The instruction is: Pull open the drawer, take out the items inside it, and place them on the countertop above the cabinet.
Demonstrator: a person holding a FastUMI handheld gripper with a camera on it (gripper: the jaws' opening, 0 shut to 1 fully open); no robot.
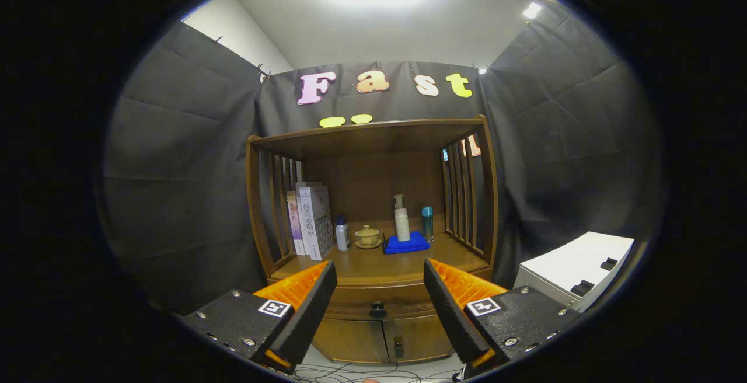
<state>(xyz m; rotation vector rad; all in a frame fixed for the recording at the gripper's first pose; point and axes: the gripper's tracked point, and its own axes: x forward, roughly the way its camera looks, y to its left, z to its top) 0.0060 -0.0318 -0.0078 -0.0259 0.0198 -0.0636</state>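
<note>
Here the gripper [379, 298] hangs released, fingers spread wide, the closed brown wooden drawer's round black knob [377, 310] far beyond them.

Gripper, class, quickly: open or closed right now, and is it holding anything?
Gripper: open, fingers spread wide, holding nothing; the closed wooden drawer's round dark knob sits beyond them, untouched.

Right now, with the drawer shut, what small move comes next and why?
Probably ease the tongs forward and slightly down onto the knob: they are open, holding nothing, and the knob sits between and beyond them on the closed drawer.
</note>
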